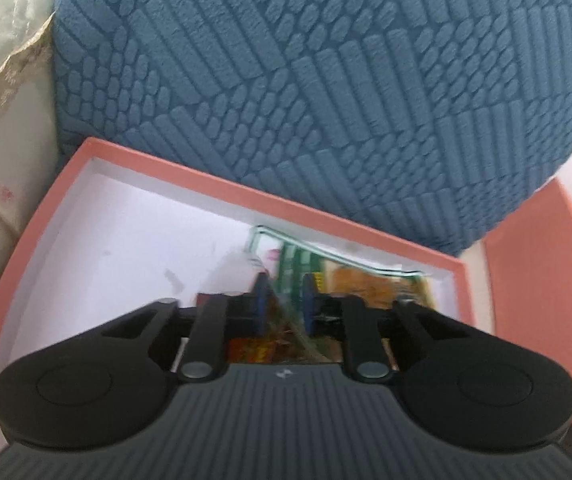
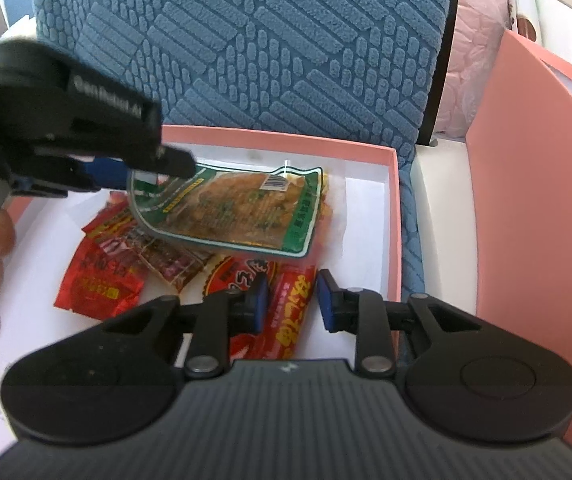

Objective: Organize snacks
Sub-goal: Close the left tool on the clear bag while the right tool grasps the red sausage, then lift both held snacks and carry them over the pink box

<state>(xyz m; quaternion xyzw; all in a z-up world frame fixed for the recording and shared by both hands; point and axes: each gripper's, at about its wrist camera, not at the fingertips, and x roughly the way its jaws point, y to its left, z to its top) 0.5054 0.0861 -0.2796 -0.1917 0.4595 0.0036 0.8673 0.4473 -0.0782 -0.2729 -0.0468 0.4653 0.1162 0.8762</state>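
Observation:
A pink box [image 2: 393,216] with a white inside holds several snack packets. My left gripper [image 1: 284,300] is shut on the edge of a green-rimmed clear snack packet [image 2: 242,210] and holds it tilted over the box; the packet also shows in the left wrist view [image 1: 370,286]. Seen from the right wrist view, the left gripper [image 2: 142,174] comes in from the left. Red snack packets [image 2: 98,276] lie under it. My right gripper [image 2: 292,300] is open and empty above a red and yellow packet [image 2: 292,312].
A blue textured cushion [image 1: 326,80] stands right behind the box. The pink box lid [image 2: 534,208] leans upright at the right. A white surface [image 2: 442,224] lies between box and lid. A pale floral cloth [image 1: 2,92] is at the far left.

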